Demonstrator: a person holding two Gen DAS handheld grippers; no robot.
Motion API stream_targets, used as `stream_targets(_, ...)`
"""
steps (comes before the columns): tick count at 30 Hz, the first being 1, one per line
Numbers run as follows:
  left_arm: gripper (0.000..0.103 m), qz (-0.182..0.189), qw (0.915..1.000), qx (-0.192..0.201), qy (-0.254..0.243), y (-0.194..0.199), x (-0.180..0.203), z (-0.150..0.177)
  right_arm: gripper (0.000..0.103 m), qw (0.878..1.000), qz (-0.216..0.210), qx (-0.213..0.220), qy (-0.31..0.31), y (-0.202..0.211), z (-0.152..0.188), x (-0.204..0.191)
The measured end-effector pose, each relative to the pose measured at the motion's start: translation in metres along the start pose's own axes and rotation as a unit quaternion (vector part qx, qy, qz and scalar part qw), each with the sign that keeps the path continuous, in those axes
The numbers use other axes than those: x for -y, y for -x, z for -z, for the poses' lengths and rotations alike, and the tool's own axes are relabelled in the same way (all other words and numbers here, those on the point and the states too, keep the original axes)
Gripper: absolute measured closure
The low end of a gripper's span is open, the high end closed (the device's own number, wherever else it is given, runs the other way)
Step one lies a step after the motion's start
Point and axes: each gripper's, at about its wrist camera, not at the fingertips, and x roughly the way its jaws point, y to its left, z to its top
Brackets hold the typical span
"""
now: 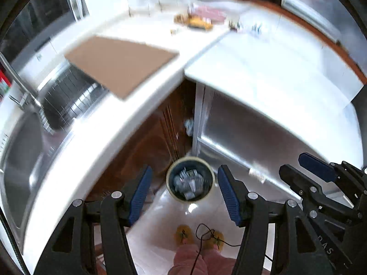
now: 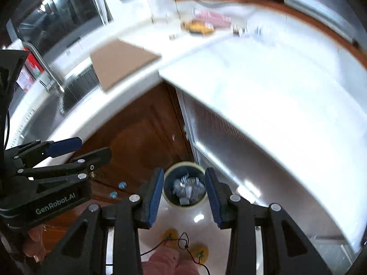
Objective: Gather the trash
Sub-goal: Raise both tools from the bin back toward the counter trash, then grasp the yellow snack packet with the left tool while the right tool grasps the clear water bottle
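Left gripper [image 1: 184, 191] fingers spread, empty; right gripper [image 2: 184, 193] likewise parted, holding nothing. Both poised above round dark bin with pale rim [image 1: 190, 181] on floor, crumpled grey trash [image 1: 189, 183] inside, likely after dropping.

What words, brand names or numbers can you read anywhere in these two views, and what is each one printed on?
"GenRobot.AI": white print on the black body of the left gripper, seen in the right wrist view.
"DAS": partial white letters on the body of the right gripper, seen in the left wrist view; the rest is cut off.
Red package beside the faucet: print too blurred to read.
Items on the counter: too blurred to read.
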Motion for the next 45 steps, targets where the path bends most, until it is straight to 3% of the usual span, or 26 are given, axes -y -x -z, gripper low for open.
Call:
stream_targets(7, 0.039, -0.015, 0.9978, 0.065, 0.005, 0.060, 0.004, -0.040, 0.065, 0.998, -0.005, 0.056, 0.014, 0.039, -0.035, 0.011)
stream_targets(12, 0.037, -0.016, 0.9956, 0.092, 0.009, 0.087, 0.000, -0.071, 0.065, 0.997, -0.015, 0.071, 0.016, 0.059, -0.064, 0.024)
stream_targets(14, 0.035, -0.016, 0.9951, 0.098, 0.010, 0.094, -0.001, -0.084, 0.058, 0.997, -0.017, 0.073, 0.016, 0.067, -0.076, 0.033)
stream_targets(24, 0.028, -0.008, 0.9933, 0.111, -0.032, 0.095, -0.006, -0.170, 0.048, 0.996, 0.003, 0.085, 0.003, 0.082, -0.164, 0.087)
stream_targets(30, 0.027, 0.018, 0.9929, 0.108, -0.047, 0.056, -0.009, -0.237, 0.043, 0.997, 0.032, 0.066, -0.006, 0.049, -0.220, 0.124)
stream_targets(35, 0.027, 0.037, 0.9922, 0.098, -0.069, -0.008, -0.013, -0.296, 0.042, 0.996, 0.065, 0.053, 0.007, 0.005, -0.262, 0.146)
stream_targets(41, 0.027, 0.057, 0.9918, 0.066, -0.094, -0.093, -0.011, -0.348, 0.042, 0.996, 0.085, 0.002, -0.006, -0.086, -0.310, 0.186)
stream_targets(45, 0.027, 0.074, 0.9911, 0.041, -0.102, -0.149, -0.005, -0.380, 0.042, 0.994, 0.102, -0.025, -0.007, -0.136, -0.325, 0.200)
